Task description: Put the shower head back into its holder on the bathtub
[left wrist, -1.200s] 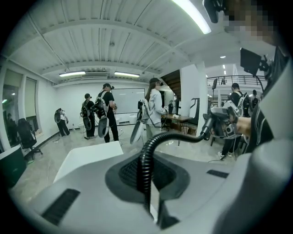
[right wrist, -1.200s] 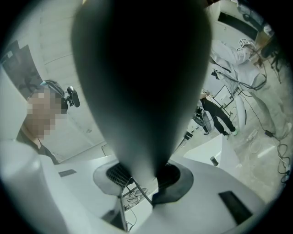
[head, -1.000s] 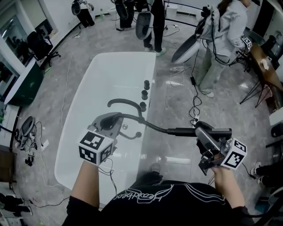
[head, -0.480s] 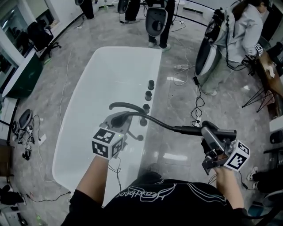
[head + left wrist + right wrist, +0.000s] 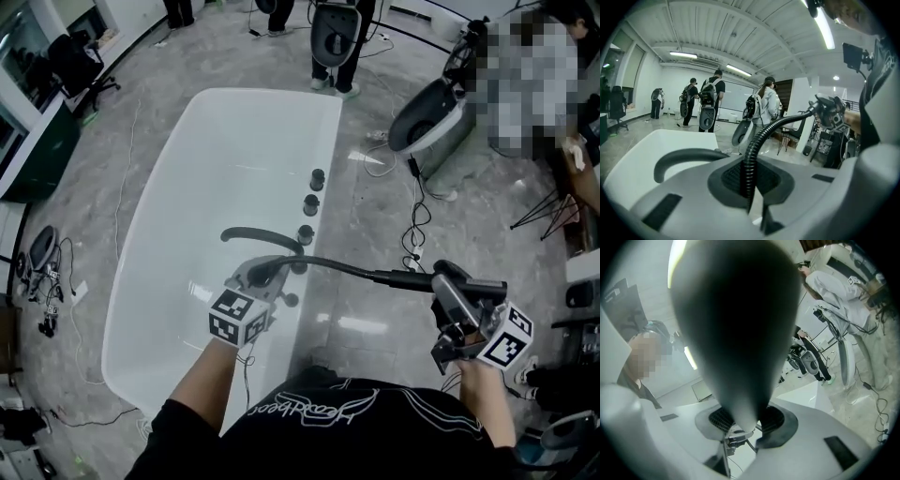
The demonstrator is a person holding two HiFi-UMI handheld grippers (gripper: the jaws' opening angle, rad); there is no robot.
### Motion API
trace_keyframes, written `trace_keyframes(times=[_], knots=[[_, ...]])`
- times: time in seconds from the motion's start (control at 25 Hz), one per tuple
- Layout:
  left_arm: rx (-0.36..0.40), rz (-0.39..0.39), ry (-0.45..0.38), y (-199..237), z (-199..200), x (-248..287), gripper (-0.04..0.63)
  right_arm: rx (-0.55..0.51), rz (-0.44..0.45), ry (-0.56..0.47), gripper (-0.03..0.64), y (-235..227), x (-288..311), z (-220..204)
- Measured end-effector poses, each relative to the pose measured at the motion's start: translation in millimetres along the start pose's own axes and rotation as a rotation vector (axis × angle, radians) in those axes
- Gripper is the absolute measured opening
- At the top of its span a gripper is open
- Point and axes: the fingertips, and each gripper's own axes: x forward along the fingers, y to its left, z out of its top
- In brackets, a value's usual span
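Note:
A black shower head (image 5: 414, 278) lies level in my right gripper (image 5: 444, 281), out past the white bathtub's (image 5: 187, 225) right rim. In the right gripper view the shower head (image 5: 736, 329) fills the frame as a dark blur, clamped between the jaws of the right gripper (image 5: 740, 430). Its corrugated black hose (image 5: 328, 266) runs left to my left gripper (image 5: 265, 274), which is shut on it low over the rim by the curved black spout (image 5: 262, 235). In the left gripper view the hose (image 5: 751, 159) rises from the shut left gripper (image 5: 752, 185) beside the spout (image 5: 684, 157). I cannot make out the holder.
Three black knobs (image 5: 310, 203) stand in a row on the tub's right rim. Cables (image 5: 412, 225) trail over the grey floor to the right. People with backpack machines (image 5: 336, 33) stand beyond the tub's far end, one machine (image 5: 427, 117) nearer on the right.
My left gripper has sunk toward the tub rim with the hose, closer to the spout. The right gripper has shifted a little sideways, still holding the shower head.

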Motion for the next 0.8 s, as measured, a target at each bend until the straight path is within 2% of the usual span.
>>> trace_keyframes(times=[0.36, 0.6, 0.76, 0.8], knots=[[-0.022, -0.034, 0.151, -5, -95, 38, 0.012, 0.046, 0.019, 0.04, 0.13, -20, 19, -30], [-0.027, -0.044, 0.245, -14, -133, 43, 0.022, 0.095, 0.044, -0.017, 0.13, -15, 28, -42], [-0.063, -0.09, 0.336, -31, -167, 42, 0.163, 0.105, 0.051, -0.024, 0.13, -11, 29, -50], [-0.066, -0.102, 0.37, -38, -179, 39, 0.18, 0.1, 0.051, -0.016, 0.13, -11, 29, -53]])
